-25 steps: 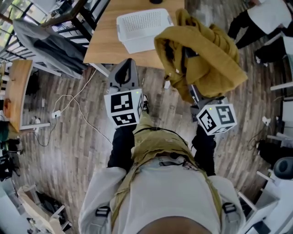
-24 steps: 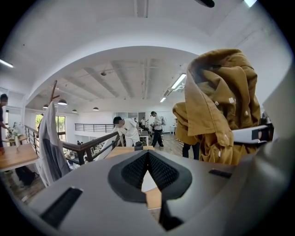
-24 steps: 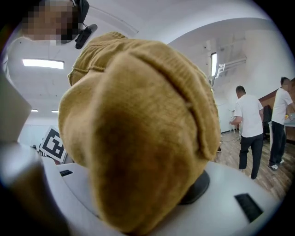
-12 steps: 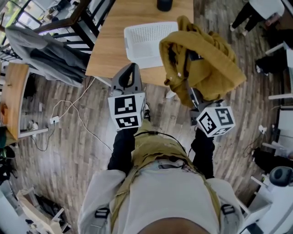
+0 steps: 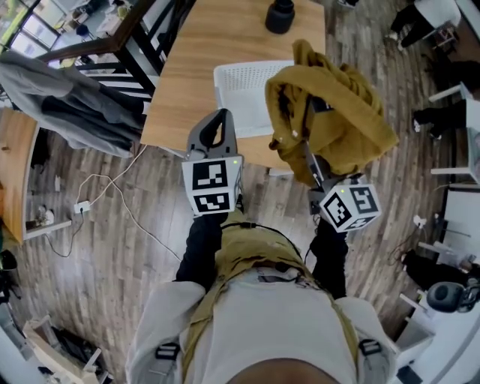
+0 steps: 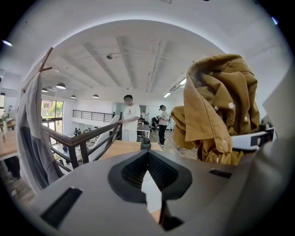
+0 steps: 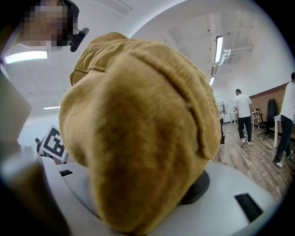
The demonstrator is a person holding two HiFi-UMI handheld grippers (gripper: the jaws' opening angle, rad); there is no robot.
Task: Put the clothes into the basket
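The mustard-yellow jacket (image 5: 341, 112) is up in the air, bunched and draped over the right hand-held gripper (image 5: 310, 144). That gripper's jaws are clamped on the cloth. In the right gripper view the fabric (image 7: 138, 129) swallows them almost completely, with only the grey body showing underneath. From the head view the jacket hangs over the near right corner of the tabletop (image 5: 195, 67). Its left folds overlap the right edge of the white basket (image 5: 240, 94). None of it is inside the basket, which sits on the tabletop with its perforated bottom bare.

The left hand-held gripper (image 5: 213, 124) is held just left of the jacket, at the near edge of the tabletop and pointing toward the basket. Its jaws are pressed together at the tips with nothing between them. In the left gripper view a sliver of the white basket (image 6: 150, 184) shows through the gap behind the tips, and the jacket (image 6: 216, 110) hangs to the right.

Farther back on the tabletop stands a dark container (image 5: 280, 15). To the left runs a dark railing (image 5: 146, 49), and a grey garment (image 5: 60, 97) is slung over a wooden rack beside it. A white cable (image 5: 120, 195) trails across the wood-plank floor. Other people (image 6: 130, 115) stand in the open room beyond the tabletop, and more (image 7: 242, 115) are off to the right.
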